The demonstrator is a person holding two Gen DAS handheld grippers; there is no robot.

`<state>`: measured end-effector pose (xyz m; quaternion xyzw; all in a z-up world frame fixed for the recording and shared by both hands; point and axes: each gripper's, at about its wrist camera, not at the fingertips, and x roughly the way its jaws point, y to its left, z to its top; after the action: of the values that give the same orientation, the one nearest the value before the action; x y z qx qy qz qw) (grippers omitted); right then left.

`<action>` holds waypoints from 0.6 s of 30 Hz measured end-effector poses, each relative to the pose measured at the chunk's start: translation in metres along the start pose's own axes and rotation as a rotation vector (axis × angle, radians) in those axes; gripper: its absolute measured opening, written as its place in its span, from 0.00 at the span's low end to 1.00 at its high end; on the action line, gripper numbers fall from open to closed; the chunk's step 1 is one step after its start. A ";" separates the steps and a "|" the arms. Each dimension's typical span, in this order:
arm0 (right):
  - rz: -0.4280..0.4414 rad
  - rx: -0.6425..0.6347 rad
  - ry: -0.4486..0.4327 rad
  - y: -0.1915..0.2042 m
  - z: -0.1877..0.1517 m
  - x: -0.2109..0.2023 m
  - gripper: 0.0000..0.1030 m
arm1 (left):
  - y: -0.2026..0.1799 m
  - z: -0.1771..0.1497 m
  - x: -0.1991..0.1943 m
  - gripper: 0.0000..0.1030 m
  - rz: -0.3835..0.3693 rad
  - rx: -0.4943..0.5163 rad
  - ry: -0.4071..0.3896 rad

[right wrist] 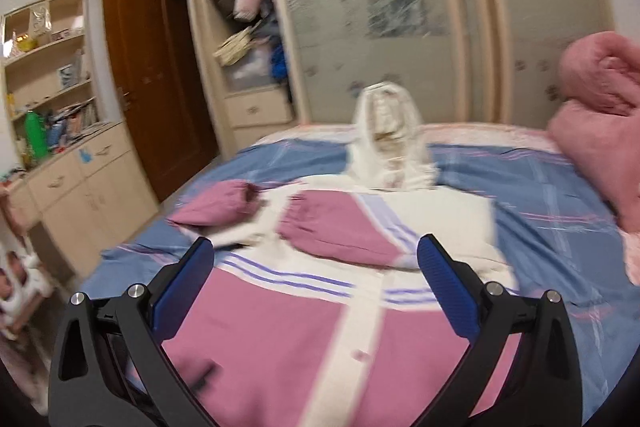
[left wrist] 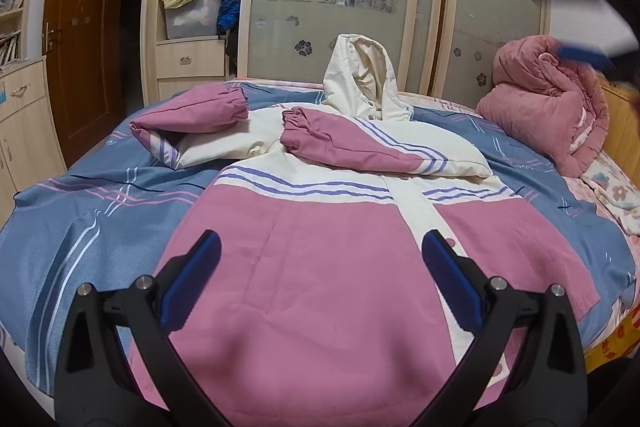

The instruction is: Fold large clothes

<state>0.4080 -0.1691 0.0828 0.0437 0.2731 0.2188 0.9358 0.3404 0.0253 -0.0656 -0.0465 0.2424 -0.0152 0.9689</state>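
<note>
Left wrist view: we see the jacket (left wrist: 312, 259) spread across the bed (left wrist: 80, 211) at frame centre, both sleeves folded inward. Our left gripper (left wrist: 320, 283) and right gripper (right wrist: 316, 291) hover above it, spread wide, holding nothing.

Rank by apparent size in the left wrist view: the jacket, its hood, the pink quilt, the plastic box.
1. jacket, largest by far, though nearest the camera
2. pink quilt
3. hood
4. plastic box, smallest, but farthest away, so true size is unsure
</note>
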 end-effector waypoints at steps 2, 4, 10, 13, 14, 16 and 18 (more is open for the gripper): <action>0.086 0.021 0.069 0.015 0.028 0.030 0.99 | 0.000 0.001 0.002 0.98 0.007 -0.004 -0.004; 0.143 0.061 0.126 0.027 0.049 0.063 0.99 | -0.002 0.003 0.006 0.98 0.009 -0.003 -0.005; 0.257 0.174 0.345 0.057 0.079 0.196 0.99 | 0.005 0.013 0.020 0.98 -0.020 -0.040 0.011; 0.233 0.189 0.442 0.066 0.075 0.267 0.91 | 0.016 0.019 0.026 0.98 0.010 -0.054 -0.009; 0.228 0.191 0.473 0.067 0.073 0.287 0.85 | 0.019 0.020 0.028 0.98 0.016 -0.059 -0.007; 0.214 0.193 0.529 0.069 0.068 0.322 0.80 | 0.026 0.020 0.033 0.98 0.028 -0.064 0.001; 0.190 0.170 0.565 0.074 0.064 0.353 0.74 | 0.030 0.019 0.035 0.98 0.034 -0.062 0.013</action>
<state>0.6806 0.0531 -0.0217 0.0845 0.5346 0.2852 0.7910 0.3801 0.0548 -0.0683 -0.0721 0.2495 0.0086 0.9656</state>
